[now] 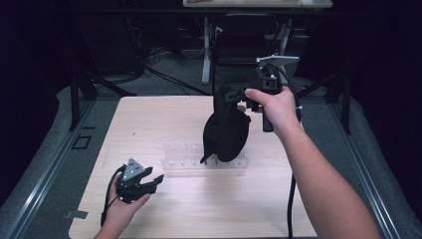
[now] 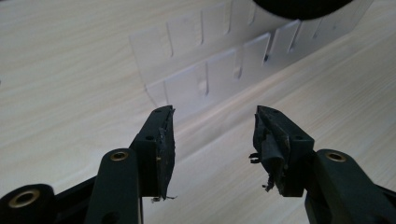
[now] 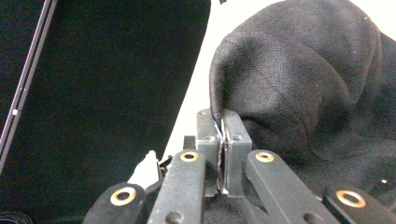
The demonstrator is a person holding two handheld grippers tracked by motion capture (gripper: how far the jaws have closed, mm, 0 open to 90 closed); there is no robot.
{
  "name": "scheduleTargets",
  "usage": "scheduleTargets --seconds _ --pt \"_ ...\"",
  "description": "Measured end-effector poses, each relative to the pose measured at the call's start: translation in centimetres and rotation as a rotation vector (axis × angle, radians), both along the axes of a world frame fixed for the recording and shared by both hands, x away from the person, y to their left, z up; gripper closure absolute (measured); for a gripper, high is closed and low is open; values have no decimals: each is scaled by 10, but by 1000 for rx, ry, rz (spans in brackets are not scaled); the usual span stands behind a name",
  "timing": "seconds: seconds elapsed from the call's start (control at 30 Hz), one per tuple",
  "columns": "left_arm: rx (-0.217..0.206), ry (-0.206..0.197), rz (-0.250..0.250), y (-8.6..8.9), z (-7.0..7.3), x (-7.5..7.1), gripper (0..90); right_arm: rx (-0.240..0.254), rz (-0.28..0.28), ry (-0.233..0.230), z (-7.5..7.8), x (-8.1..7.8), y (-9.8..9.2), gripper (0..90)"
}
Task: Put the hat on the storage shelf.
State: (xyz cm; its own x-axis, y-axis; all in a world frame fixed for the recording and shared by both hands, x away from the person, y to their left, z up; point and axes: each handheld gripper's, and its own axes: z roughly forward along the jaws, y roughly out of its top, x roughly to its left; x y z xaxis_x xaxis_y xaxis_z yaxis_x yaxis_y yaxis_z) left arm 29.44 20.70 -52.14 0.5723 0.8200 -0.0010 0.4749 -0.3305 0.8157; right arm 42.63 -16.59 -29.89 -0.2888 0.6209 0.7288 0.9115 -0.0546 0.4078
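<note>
A black cloth bag (image 1: 226,130) hangs in the air above the table, held at its top edge by my right gripper (image 1: 242,98). In the right gripper view the jaws are shut on a fold of the black cloth bag (image 3: 299,79). Under the bag lies a clear plastic rack (image 1: 204,160) with slotted dividers, flat on the wooden table (image 1: 149,124). My left gripper (image 1: 155,179) rests low at the front left, open, pointing toward the rack. The left gripper view has the clear rack (image 2: 224,60) beyond the spread jaws, and nothing between them.
Grey floor and metal rails border the table on both sides. A dark chair (image 1: 241,47) and table legs stand behind the far edge. A cable (image 1: 291,199) trails down from the right gripper along the forearm.
</note>
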Motion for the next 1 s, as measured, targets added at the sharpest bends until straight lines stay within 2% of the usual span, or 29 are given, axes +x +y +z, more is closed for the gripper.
scheduleTargets --seconds 0.17,0.43,0.7,1.0 --pt "-19 -4 -19 -18 9 9 494 10 30 5 -1 0 10 877" --pt "-38 -34 -81 -49 19 12 524 11 63 0 -3 -1 20 876" --pt "-65 -41 -126 -70 28 14 565 19 57 -1 -6 1 20 876" --pt "-64 -58 -185 -94 36 14 591 33 57 1 -8 2 21 876"
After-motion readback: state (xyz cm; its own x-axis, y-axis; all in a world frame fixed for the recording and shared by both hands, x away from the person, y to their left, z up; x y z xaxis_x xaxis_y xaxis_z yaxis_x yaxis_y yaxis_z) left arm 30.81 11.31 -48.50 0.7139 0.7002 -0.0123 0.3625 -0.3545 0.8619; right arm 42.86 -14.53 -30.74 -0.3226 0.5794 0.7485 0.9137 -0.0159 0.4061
